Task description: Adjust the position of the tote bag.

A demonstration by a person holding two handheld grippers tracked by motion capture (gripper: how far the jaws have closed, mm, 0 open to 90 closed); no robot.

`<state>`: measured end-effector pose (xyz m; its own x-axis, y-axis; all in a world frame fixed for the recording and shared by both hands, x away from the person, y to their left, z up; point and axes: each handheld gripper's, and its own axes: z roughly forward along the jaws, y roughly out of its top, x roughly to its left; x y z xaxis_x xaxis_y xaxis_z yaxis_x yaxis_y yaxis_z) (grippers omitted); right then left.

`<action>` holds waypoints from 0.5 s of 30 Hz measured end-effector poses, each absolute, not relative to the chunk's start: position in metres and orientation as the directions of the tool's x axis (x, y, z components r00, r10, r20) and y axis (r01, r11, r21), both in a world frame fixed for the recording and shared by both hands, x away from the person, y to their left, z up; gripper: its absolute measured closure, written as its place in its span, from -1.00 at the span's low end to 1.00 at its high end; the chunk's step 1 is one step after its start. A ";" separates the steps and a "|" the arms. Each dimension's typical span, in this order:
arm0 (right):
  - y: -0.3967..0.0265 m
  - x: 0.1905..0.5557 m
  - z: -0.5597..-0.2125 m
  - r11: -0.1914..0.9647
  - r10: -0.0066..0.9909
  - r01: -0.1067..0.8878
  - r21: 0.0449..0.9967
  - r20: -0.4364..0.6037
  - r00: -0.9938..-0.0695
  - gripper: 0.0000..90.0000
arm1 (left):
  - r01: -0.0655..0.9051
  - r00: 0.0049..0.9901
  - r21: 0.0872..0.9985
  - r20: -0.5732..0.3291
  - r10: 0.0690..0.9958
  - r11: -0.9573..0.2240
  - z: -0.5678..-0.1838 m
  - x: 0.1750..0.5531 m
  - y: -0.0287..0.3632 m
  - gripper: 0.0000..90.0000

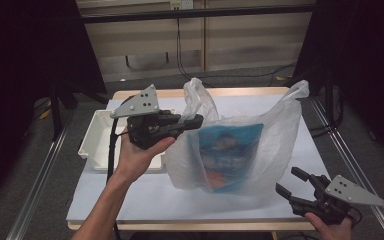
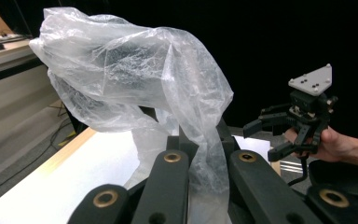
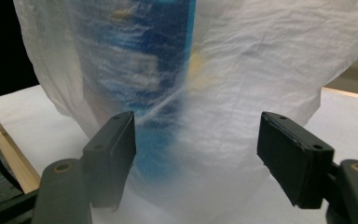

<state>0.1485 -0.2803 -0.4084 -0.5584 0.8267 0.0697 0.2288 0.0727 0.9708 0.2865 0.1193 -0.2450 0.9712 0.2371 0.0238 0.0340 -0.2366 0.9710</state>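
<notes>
Plastic bag stands in the middle of the table, with a blue package inside it. At the left, the left gripper is held level by a raised hand, its jaws clamped on one bag handle. At the near right, the right gripper points at the bag, low over the table; its jaws are apart with nothing gripped.

No text can be read. The blue pack inside the plastic bag bears white print, but it is blurred by the film in the high view and right gripper view.
</notes>
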 end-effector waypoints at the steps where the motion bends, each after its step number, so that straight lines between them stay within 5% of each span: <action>1: -0.281 0.150 -0.406 0.074 0.827 0.227 0.971 0.068 -0.559 -0.36 | 0.038 0.972 0.971 0.020 0.235 -0.237 -0.245 0.286 0.121 0.96; 15: -0.283 0.166 -0.392 0.075 0.823 0.228 0.971 0.069 -0.564 -0.31 | 0.036 0.971 0.975 0.018 0.237 -0.220 -0.250 0.279 0.132 0.96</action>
<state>0.1665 -0.2829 -0.3916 -0.5639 0.8230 0.0690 0.2282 0.0749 0.9707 0.2793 0.1321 -0.2502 0.9715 0.2365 0.0177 0.0359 -0.2204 0.9748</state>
